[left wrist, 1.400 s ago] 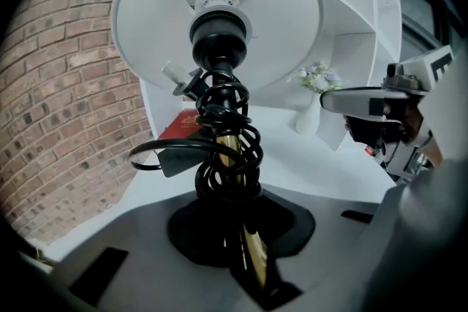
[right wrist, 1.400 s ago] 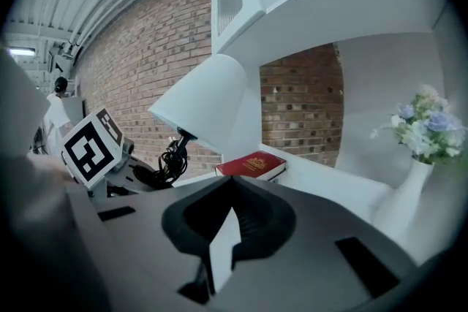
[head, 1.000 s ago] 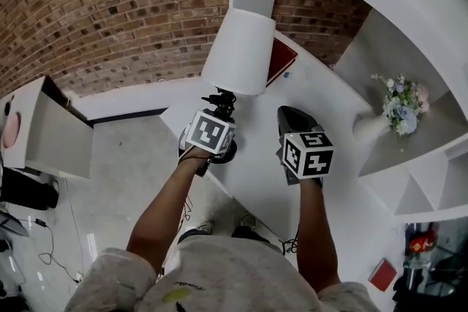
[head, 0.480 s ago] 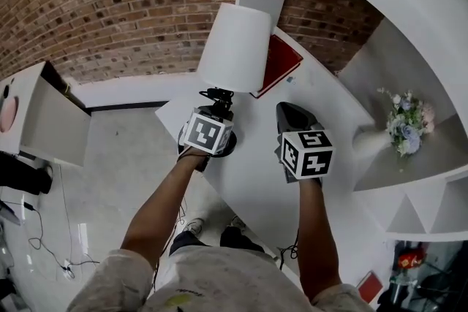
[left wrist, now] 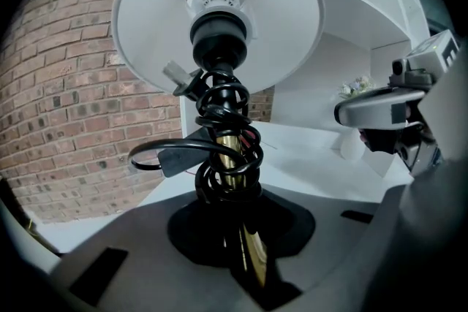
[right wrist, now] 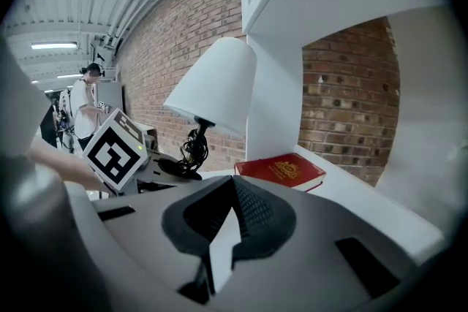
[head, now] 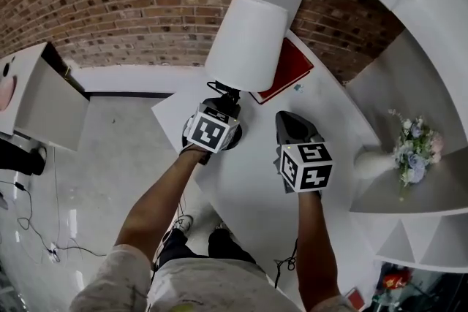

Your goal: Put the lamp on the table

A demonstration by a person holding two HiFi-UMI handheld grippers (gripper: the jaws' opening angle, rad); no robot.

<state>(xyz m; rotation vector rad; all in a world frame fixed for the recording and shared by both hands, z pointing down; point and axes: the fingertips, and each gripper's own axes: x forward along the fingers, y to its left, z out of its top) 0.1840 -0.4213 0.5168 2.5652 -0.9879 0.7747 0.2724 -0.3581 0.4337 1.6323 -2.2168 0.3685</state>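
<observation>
Left gripper (head: 221,104), head view, at the corner of the white table (head: 252,183), white-shaded brass lamp (head: 247,44) upright in it, left gripper view, jaws pinching the cord-wrapped stem (left wrist: 232,157), right gripper view, right gripper (right wrist: 232,179) pressed together, empty, red hardcover book (right wrist: 281,170) ahead.

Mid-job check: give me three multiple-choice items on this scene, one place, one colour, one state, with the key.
1. Where does the red book lie?
A) on a chair
B) on the white table, behind the lamp
C) in a drawer

2. What colour is the cord wound round the lamp's stem?
A) white
B) red
C) black

3. What is the left gripper doing?
A) jaws shut on the lamp's brass stem
B) jaws wide, empty
C) gripping the book

Key: B, the book rests on the tabletop past the shade; C, its coils show black; A, the stem sits between its jaws.
</observation>
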